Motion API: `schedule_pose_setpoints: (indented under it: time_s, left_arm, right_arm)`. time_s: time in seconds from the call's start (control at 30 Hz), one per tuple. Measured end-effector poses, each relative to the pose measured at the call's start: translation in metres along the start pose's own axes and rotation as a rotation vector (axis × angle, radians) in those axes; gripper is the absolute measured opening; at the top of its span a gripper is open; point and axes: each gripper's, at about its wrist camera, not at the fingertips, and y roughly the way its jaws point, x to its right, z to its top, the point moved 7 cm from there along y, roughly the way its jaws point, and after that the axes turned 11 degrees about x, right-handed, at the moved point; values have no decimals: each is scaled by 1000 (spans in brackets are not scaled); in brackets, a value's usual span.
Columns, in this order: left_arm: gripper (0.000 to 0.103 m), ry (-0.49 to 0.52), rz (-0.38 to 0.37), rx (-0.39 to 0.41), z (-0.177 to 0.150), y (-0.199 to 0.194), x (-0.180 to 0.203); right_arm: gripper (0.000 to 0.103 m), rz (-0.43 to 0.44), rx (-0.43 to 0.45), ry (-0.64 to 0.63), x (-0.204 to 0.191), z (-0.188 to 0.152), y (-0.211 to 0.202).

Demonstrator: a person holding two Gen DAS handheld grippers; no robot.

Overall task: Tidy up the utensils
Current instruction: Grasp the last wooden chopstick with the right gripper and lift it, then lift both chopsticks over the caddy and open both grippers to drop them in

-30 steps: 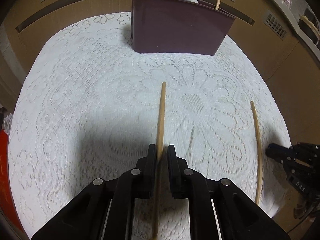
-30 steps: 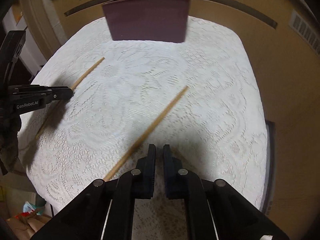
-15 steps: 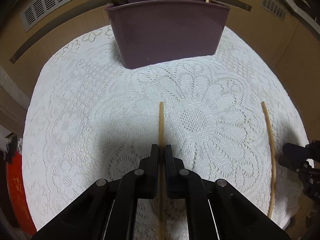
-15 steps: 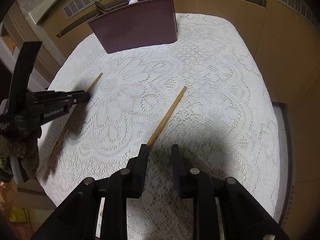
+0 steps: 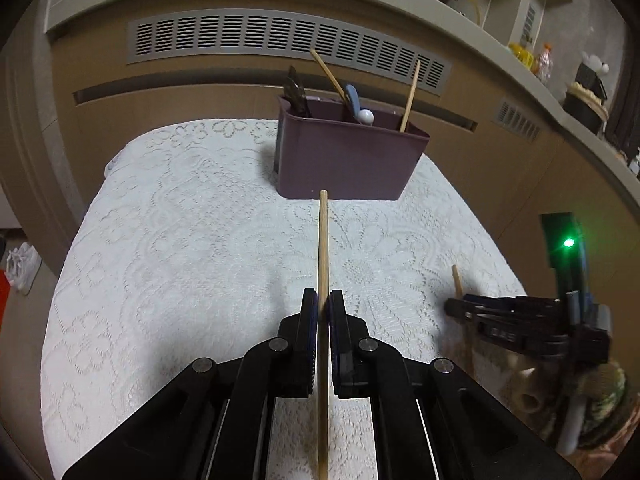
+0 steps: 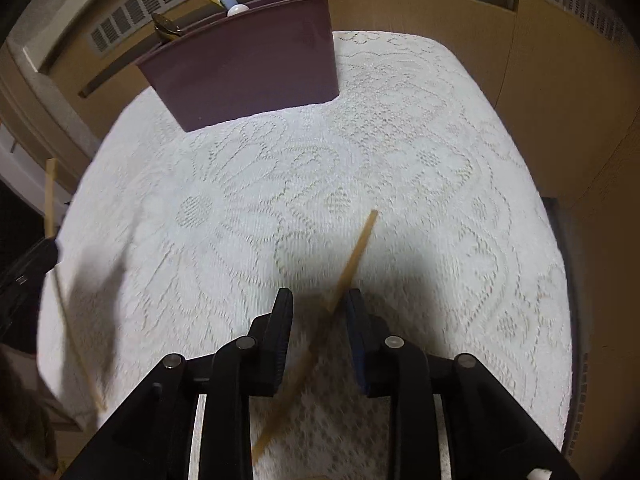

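While the lace-covered worktop (image 5: 180,264) lies mostly bare in the middle, its right edge runs close beside the right tool (image 6: 319,304). Far off stands a purple utensil holder (image 5: 344,160), already holding a spoon and sticks. The left tool (image 5: 323,304) is clamped tight on a pale wooden chopstick (image 5: 322,248) pointing at the holder. The right tool's jaws are opening astride a second chopstick (image 6: 352,256), which lies slanted on the lace.
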Motion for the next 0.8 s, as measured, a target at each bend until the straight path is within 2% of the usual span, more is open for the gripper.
schedule_pose_setpoints:
  time_s: [0.1,0.2,0.3,0.53,0.8]
  left_arm:
    - [6,-17,2,11,0,-8,-4]
    - [6,-23,5,24,1,-14,-6]
    - [6,-27,8,41,3,-20,-5]
    - [6,-29,-10,94,13,-41,4]
    - [6,-30,-34,160,28,-70,15]
  right_arm:
    - [27,-49,14,-44,-8,3,5]
    - [10,-30,23,-147,-24,0,3]
    - [6,41,32,-165,-34,-3,-8]
    - [6,174,121,-169,-47,4,-65]
    - [6,228,207,-156,-44,11,-111]
